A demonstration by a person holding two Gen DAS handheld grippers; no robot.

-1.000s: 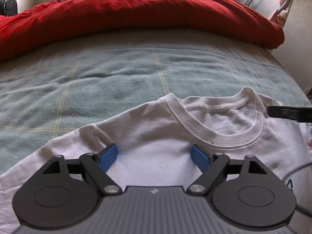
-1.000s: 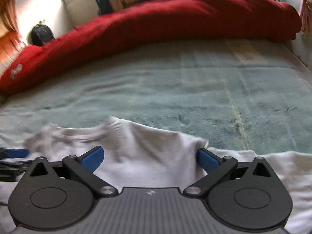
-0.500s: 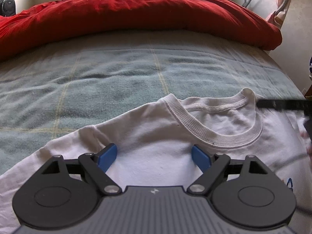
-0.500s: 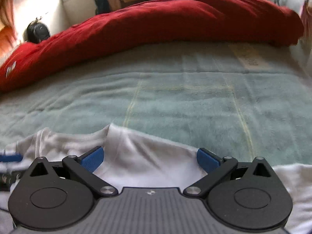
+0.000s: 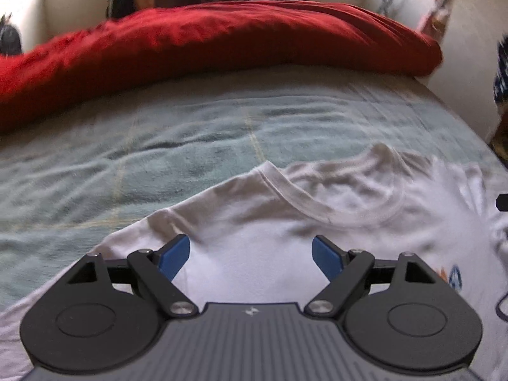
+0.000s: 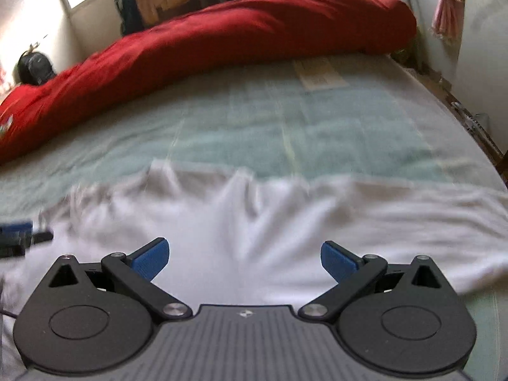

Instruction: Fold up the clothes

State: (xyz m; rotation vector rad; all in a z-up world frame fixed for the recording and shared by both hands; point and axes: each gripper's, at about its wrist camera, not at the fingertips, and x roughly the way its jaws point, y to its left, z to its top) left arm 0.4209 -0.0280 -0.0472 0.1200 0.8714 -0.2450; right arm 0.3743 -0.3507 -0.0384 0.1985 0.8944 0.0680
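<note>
Bed [image 5: 158, 146]: covered in a pale green blanket, taking up most of both views and serving as the work surface.

Red duvet [image 5: 222, 44]: lying bunched along the far side of the bed, well apart from the shirt.

White T-shirt [image 5: 254, 247]: lying spread on the near part of the blanket, front up, collar [image 5: 343, 209] pointing toward the duvet. The cloth is wrinkling into soft ridges in the right wrist view, most of all near the shoulder. It is looking light, limp and thin, likely to sag and slide rather than hold a crease, and not fragile. The shoulder seams and sleeve edges are appearing the best places to pinch, since the doubled cloth there is giving the pads something to bite; the ribbed collar is thicker but would be pulling the neck out of shape.

Left gripper [image 5: 250, 252]: hovering over the chest of the shirt below the collar, jaws standing wide apart, nothing between the pads.

Right gripper [image 6: 244, 260]: hovering over the rumpled shoulder area, jaws likewise spread wide, gripping nothing. The picture is blurring here, so finer folds are hard to read.
</note>
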